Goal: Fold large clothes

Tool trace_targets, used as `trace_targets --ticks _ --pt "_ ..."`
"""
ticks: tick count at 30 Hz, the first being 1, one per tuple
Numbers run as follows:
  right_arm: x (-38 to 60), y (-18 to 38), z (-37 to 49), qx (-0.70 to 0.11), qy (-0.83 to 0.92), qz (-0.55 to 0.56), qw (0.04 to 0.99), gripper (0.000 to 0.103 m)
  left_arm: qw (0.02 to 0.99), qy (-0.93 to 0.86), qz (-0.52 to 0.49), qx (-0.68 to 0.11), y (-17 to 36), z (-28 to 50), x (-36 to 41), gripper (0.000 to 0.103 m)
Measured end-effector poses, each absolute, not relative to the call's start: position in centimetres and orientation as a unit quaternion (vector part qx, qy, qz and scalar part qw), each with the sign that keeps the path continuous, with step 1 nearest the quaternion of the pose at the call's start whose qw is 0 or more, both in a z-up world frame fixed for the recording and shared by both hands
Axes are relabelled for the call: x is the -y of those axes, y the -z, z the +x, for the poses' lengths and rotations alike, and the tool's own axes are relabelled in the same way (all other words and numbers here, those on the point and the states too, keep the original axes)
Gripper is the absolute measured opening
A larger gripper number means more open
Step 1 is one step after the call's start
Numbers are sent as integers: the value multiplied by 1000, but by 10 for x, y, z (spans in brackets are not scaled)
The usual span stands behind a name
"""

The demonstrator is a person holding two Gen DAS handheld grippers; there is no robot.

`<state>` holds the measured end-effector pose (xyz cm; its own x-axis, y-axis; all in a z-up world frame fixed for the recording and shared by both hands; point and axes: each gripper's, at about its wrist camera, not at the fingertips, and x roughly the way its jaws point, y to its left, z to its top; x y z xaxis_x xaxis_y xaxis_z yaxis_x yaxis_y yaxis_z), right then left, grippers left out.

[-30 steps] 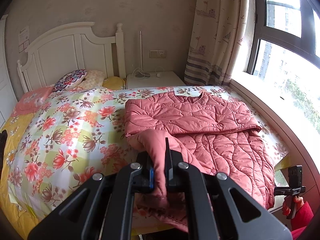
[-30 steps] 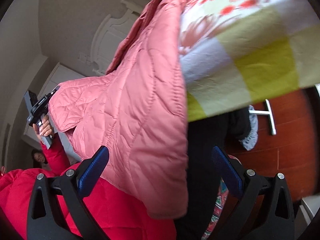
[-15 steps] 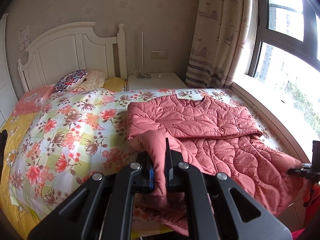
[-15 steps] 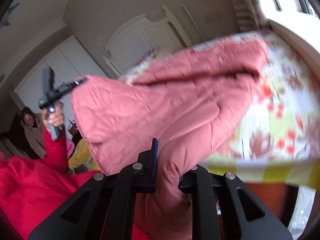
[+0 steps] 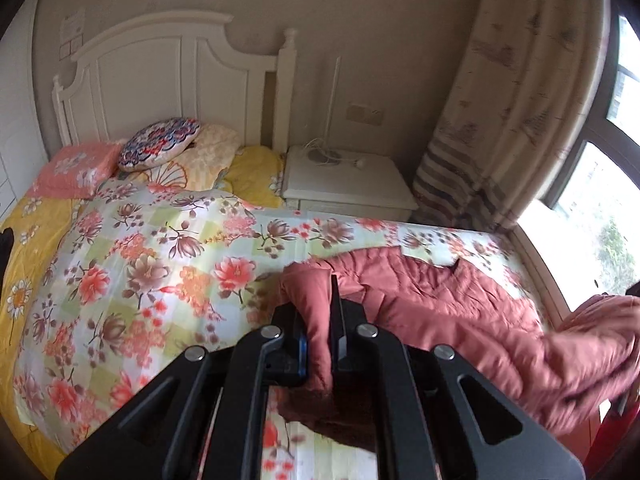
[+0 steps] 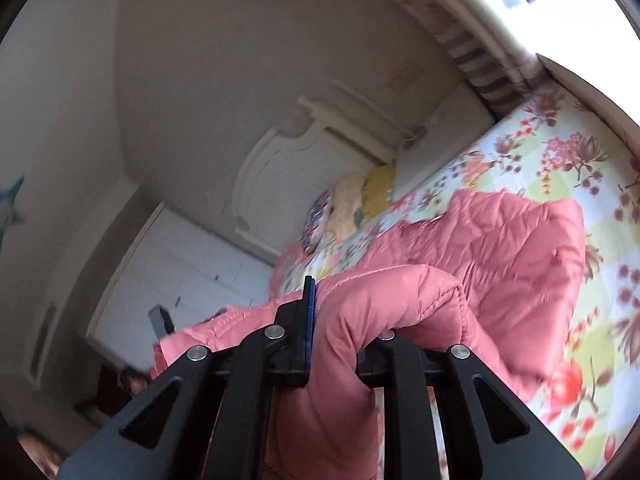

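A pink quilted jacket (image 5: 460,312) lies on the flowered bedspread (image 5: 132,280) at the right side of the bed. My left gripper (image 5: 320,316) is shut on a fold of its lower edge, near the foot of the bed. In the right wrist view the same jacket (image 6: 512,248) rises in a hump off the bedspread (image 6: 560,160). My right gripper (image 6: 340,312) is shut on another thick fold of it, held up above the bed. The jacket's right corner hangs lifted at the far right of the left wrist view.
A white headboard (image 5: 160,80) and several pillows (image 5: 160,148) are at the head of the bed. Beside them stand a white nightstand (image 5: 344,180), a patterned curtain (image 5: 520,100) and a window (image 5: 600,200). White wardrobes (image 6: 172,280) and a person (image 6: 132,380) are at the left.
My right gripper shut on the jacket's hanging edge and lifted it up over the bed. My left gripper moved forward over the bed with its fold. The flat jacket is now rumpled.
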<state>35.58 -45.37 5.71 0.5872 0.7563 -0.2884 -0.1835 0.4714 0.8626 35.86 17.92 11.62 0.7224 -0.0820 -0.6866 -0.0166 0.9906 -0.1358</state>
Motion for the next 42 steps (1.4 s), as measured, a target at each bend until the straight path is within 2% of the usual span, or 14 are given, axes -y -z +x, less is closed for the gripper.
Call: trace_targets --ticks 7,15,16,20,25,30,34,36,37,38,40,42 --pt "462 16 464 -421 -205 465 751 18 884 -30 -52 -465 -41 491 -174 7" --pt "458 86 504 -482 -142 468 727 19 844 -57 -20 -534 52 558 -159 9" --pt "460 90 502 -486 -140 477 719 19 841 -59 -8 -537 59 561 -156 12" --pt "472 95 492 -498 -125 517 685 21 840 -50 7 -540 69 565 -150 14" --pt "481 77 485 -483 -143 549 667 23 840 -58 31 -538 71 566 -140 14" --pt "484 51 486 -468 -170 554 667 29 839 -58 32 -540 68 568 -139 15" --pt "492 34 485 -448 -188 572 661 39 837 -52 17 -545 68 570 -141 20" --pt "504 28 480 -422 -177 594 661 55 836 -48 5 -547 68 571 -143 22" --pt "510 24 476 -407 -167 599 669 74 836 -45 0 -547 67 571 -144 24" --pt "514 17 473 -394 -158 596 682 88 835 -41 -6 -548 67 571 -145 26" --pt "517 -3 463 -368 -148 570 720 90 835 -32 -20 -549 66 571 -148 29" --pt "498 -28 459 -357 -144 496 779 90 834 -29 -37 -549 64 571 -151 32"
